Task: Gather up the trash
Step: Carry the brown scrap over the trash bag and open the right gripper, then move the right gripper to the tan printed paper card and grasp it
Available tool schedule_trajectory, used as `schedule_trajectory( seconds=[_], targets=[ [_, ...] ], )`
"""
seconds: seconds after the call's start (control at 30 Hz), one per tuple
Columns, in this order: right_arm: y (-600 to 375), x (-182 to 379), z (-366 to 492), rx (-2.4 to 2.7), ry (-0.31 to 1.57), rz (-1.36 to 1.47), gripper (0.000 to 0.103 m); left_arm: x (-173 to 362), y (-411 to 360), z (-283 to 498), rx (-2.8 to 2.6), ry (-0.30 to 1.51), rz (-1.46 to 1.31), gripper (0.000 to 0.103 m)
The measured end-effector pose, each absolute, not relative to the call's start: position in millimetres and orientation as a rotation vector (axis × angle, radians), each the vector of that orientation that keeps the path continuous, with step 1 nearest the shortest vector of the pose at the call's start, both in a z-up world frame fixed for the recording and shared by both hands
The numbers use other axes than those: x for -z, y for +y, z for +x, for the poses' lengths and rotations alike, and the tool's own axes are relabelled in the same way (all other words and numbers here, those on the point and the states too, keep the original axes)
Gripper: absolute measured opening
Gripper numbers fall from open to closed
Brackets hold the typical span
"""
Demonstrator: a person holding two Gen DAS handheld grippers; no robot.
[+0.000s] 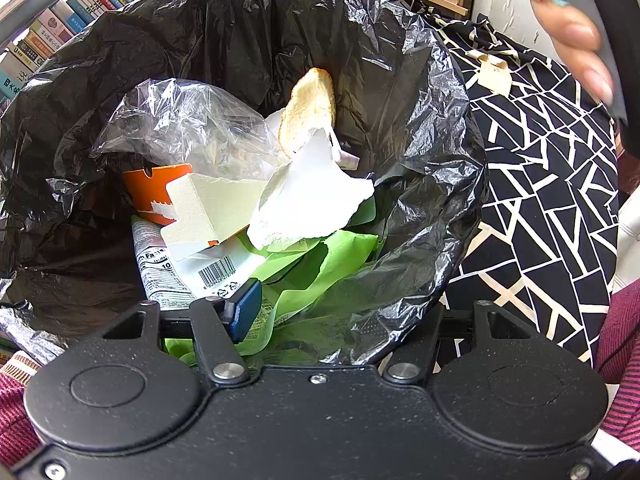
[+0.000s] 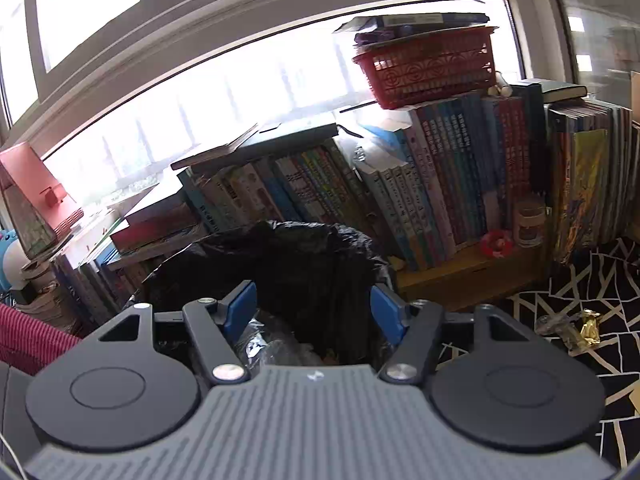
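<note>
My left gripper (image 1: pixel 320 312) pinches bin bag (image 1: pixel 400 312) rim, one finger hidden; right gripper (image 2: pixel 313 312) spread, empty; trash seen only left view.

Bin liner (image 1: pixel 420 128): thin black plastic film, glossy, heavily crinkled.
Clear bag (image 1: pixel 176 124): transparent plastic, shiny, creased.
Tissue (image 1: pixel 316 196): white paper, matt, soft and rumpled.
Carton (image 1: pixel 208 204): cardboard, matt, orange outside, pale inside.
Green wrapper (image 1: pixel 316 264): thin, smooth sheet, slight sheen.
Tablecloth (image 1: pixel 540 208): black-and-cream patterned cloth, matt.
Basket (image 2: pixel 428 68): red moulded plastic, openwork.
Right gripper (image 2: pixel 314 312): matt black plastic, blue pads.
</note>
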State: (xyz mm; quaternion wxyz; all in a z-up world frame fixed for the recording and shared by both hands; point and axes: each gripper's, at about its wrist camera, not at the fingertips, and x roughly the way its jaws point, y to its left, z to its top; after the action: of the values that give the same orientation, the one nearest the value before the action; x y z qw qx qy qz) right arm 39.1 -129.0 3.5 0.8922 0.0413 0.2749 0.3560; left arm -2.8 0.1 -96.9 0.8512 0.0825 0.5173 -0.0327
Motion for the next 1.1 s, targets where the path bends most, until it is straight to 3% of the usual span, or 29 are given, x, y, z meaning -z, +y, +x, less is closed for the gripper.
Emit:
schedule_trajectory(
  seconds=[0.33, 0.43, 0.57, 0.83, 1.1],
  targets=[
    [-184, 16, 82, -0.48, 0.517, 0.144, 0.088, 97, 0, -3, 0.069, 1.09, 0.173, 0.058],
    [-215, 41, 104, -0.328, 0.533, 0.165, 0.089, 97, 0, -3, 0.068, 1.091, 0.173, 0.058],
    [-268, 93, 129, -0.007, 0.558, 0.202, 0.101, 97, -1, -3, 0.066, 1.095, 0.175, 0.058],
    [-331, 168, 155, 0.266, 0.711, 0.16, 0.101, 98, 0, 0, 0.058, 1.103, 0.17, 0.058],
    [-339, 206, 177, 0.277, 0.791, 0.098, 0.102, 101, 2, 2, 0.062, 1.125, 0.158, 0.058]
  ],
)
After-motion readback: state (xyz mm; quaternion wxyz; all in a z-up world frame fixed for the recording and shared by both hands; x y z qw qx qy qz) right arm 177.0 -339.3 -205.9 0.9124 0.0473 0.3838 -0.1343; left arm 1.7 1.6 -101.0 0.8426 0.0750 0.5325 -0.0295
